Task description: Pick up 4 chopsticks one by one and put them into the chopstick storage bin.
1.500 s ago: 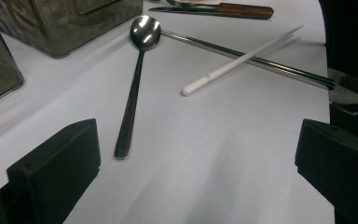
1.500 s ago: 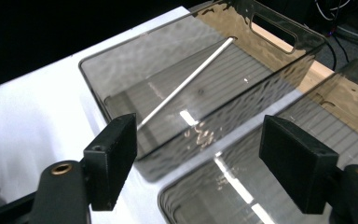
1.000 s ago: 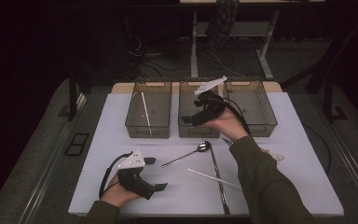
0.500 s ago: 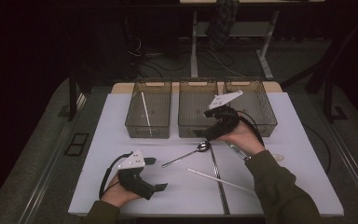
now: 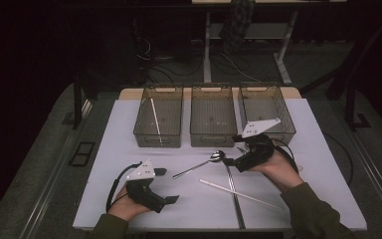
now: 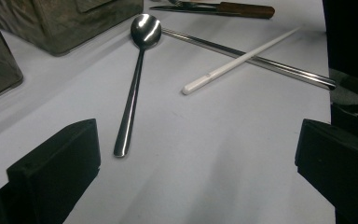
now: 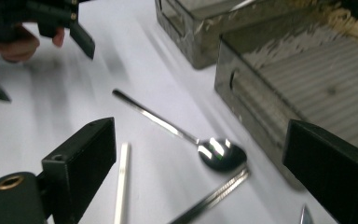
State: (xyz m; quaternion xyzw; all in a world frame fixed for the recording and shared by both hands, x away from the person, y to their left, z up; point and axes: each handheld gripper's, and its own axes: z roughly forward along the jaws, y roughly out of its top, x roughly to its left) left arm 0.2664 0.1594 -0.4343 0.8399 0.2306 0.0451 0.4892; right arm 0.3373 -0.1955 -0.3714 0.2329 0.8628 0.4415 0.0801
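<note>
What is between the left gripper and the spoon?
Nothing but bare white table. In the left gripper view, the open jaws of the left gripper point at the spoon, with plain tabletop between them.

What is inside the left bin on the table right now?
The left bin holds one white chopstick, lying lengthwise on its floor. Through the tinted walls nothing else shows on the floor, though the near wall hides the strip just behind it.
</note>
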